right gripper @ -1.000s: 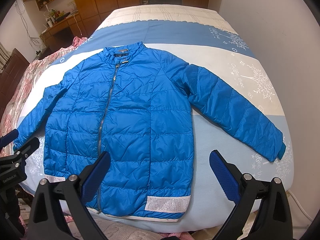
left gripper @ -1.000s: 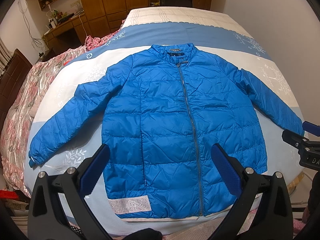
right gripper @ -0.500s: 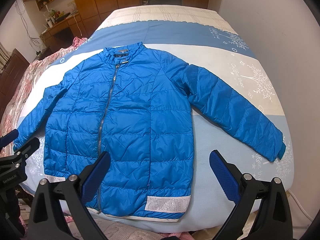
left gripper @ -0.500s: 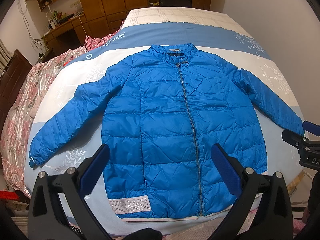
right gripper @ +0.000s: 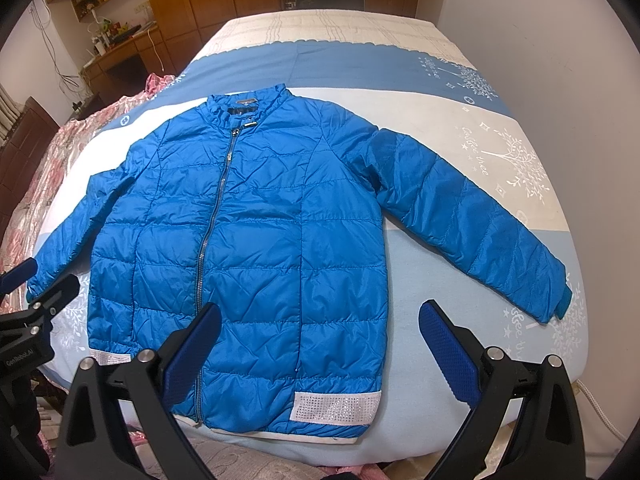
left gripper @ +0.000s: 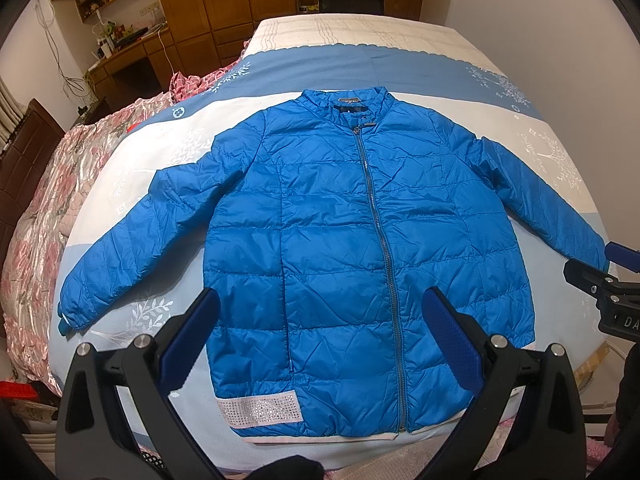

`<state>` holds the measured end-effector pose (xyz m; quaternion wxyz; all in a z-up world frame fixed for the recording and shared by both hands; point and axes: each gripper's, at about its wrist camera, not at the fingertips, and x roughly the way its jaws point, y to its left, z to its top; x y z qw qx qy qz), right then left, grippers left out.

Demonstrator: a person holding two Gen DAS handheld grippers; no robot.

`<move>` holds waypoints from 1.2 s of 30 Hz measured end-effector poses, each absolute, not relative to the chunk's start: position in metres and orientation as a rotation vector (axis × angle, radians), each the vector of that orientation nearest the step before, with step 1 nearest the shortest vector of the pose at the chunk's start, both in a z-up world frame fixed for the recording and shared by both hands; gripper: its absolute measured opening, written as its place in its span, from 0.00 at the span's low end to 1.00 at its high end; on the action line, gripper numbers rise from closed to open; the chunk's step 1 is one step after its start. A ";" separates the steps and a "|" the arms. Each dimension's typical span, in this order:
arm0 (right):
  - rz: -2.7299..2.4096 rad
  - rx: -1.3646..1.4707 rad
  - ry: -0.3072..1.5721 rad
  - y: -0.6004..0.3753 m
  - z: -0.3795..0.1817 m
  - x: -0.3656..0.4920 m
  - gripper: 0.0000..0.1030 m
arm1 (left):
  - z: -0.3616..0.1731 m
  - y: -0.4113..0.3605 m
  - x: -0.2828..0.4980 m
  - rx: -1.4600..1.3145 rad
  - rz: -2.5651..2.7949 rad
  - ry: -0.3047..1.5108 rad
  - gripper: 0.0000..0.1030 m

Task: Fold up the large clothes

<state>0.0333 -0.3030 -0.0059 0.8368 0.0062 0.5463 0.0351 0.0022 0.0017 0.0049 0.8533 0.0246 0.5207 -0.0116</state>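
a: item one, blue puffer jacket. location?

b: spread flat, front up, zipped, on the bed. collar toward the far end of the bed, hem at the near edge just ahead of both tools. long axis runs straight away from the holder, collar to hem.

a: sleeves?

b: both out and angled down toward the near corners. left sleeve ends near the left edge of the bed; right sleeve ends near the right edge, cuff beside the printed sheet border.

a: item two, left gripper. condition?

b: fingers spread wide, nothing between them. it hovers above the hem, left of the zip, not touching cloth.

a: item three, right gripper.

b: likewise wide and empty, hovering over the hem's right half, above the white studded band. its right finger hangs over bare sheet, past the jacket's side.

a: which tool is nearer which sleeve?

b: each is on its own side: the left one nearer the left cuff, the right one nearer the right cuff. both cuffs lie outward and a little beyond the fingertips.

a: judgement on the next move?

b: no fold made yet. likely each tool reaches outward for its own sleeve and brings it across the body, crosswise to the long axis.
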 end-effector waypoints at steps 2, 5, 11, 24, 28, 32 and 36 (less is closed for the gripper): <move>0.074 0.013 1.156 -0.303 -0.006 0.033 0.96 | 0.005 0.002 0.002 0.052 -0.024 1.095 0.97; 0.075 0.013 1.156 -0.303 -0.006 0.034 0.96 | 0.005 0.002 0.003 0.052 -0.024 1.095 0.97; 0.075 0.013 1.155 -0.303 -0.005 0.034 0.96 | 0.006 0.002 0.003 0.054 -0.024 1.095 0.97; 0.076 0.080 1.141 -0.328 -0.018 0.044 0.96 | -0.011 -0.008 0.016 0.046 -0.083 1.154 0.97; 0.100 0.232 1.119 -0.379 -0.044 0.051 0.96 | -0.029 -0.024 0.028 0.066 -0.111 1.177 0.97; -0.016 0.388 1.093 -0.459 -0.063 0.057 0.96 | -0.033 -0.047 0.057 0.062 -0.140 1.114 0.97; -0.170 0.508 1.071 -0.556 -0.077 0.059 0.96 | -0.035 -0.084 0.099 0.100 -0.173 1.058 0.97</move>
